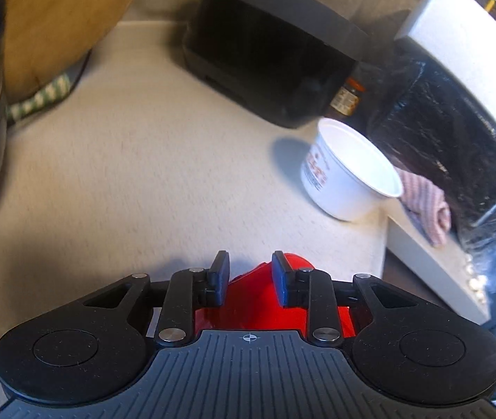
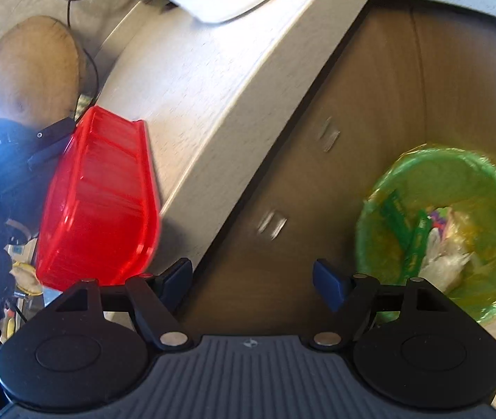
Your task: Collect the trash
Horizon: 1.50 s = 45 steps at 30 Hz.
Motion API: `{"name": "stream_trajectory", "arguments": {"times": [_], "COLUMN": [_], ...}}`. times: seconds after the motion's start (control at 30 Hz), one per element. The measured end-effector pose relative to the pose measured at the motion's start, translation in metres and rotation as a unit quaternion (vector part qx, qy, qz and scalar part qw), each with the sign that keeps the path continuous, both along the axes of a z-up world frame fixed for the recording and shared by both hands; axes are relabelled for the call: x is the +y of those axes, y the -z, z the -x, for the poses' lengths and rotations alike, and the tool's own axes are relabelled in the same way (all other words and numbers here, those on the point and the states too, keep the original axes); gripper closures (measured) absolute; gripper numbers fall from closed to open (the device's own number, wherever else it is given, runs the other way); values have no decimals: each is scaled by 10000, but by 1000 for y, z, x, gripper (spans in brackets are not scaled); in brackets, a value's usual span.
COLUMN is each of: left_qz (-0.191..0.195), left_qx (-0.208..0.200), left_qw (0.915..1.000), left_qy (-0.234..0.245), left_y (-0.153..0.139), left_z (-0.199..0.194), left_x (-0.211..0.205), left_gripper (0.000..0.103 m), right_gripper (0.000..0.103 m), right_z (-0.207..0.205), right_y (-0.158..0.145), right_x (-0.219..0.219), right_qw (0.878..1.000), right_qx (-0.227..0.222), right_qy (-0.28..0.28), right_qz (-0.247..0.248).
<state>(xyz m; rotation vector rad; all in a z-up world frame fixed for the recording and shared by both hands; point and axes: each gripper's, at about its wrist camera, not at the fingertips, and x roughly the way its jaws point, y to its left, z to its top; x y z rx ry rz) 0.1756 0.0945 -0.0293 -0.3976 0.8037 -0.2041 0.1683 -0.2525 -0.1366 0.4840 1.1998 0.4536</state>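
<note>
My left gripper (image 1: 250,262) is shut on a red plastic dustpan (image 1: 248,300), whose handle end sits between the blue pads. From the right wrist view the dustpan (image 2: 97,202) hangs tilted at the counter's edge, with the left gripper's black body behind it. A white paper cup (image 1: 349,171) stands empty on the counter, ahead and to the right of the left gripper. My right gripper (image 2: 252,276) is open with nothing between its fingers, over the cabinet front. A green bin (image 2: 433,155) with a clear liner stands on the floor to its right, holding wrappers and crumpled plastic.
On the pale counter (image 1: 143,160) a black appliance (image 1: 269,56) and a brown jar (image 1: 347,97) stand behind the cup. A pink cloth (image 1: 426,206) and black bag (image 1: 450,139) lie to the right. A round wooden board (image 2: 28,70) leans at the back left; brown cabinet doors (image 2: 318,174) drop below the counter edge.
</note>
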Motion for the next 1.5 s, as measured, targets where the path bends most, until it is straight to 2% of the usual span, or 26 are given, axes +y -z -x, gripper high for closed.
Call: {"name": "stream_trajectory", "arguments": {"times": [0.13, 0.33, 0.47, 0.57, 0.63, 0.67, 0.87, 1.13, 1.3, 1.43, 1.5], "left_qz": [-110, 297, 330, 348, 294, 261, -201, -526, -542, -1131, -1298], "left_qx": [-68, -84, -239, -416, -566, -606, -846, -1160, -1177, -1119, -1012], "left_qw": [9999, 9994, 9991, 9985, 9979, 9978, 9956, 9895, 9885, 9847, 9851], "left_qy": [-79, -133, -114, 64, 65, 39, -338, -681, -775, -717, -497], "left_y": [-3, 0, -5, -12, -16, -19, -40, -67, -71, -65, -59], "left_z": [14, 18, 13, 4, -3, -7, -6, 19, 33, 36, 33], "left_x": [1, 17, 12, 2, -3, -3, 12, 37, 42, 32, 26], "left_gripper": [73, 72, 72, 72, 81, 83, 83, 82, 82, 82, 82], "right_gripper": [26, 29, 29, 29, 29, 29, 29, 29, 29, 22, 22], "right_z": [12, 22, 15, 2, -10, -16, -52, -77, -70, -65, -63], "right_y": [-5, -27, -61, -90, -106, -113, -143, -144, -146, -149, -146], "right_x": [8, 8, 7, 11, 17, 21, 57, 120, 135, 124, 115], "right_qw": [9997, 9965, 9913, 9884, 9871, 9869, 9862, 9864, 9773, 9676, 9646], "right_qx": [-144, -353, -734, -1080, -1224, -1283, -1497, -1484, -1852, -2161, -2199], "right_qy": [-16, 176, 249, 227, 209, 215, 36, -652, -936, -838, -780], "right_qz": [-186, -734, -1062, -1047, -1008, -956, -701, -264, 432, 997, 1226]}}
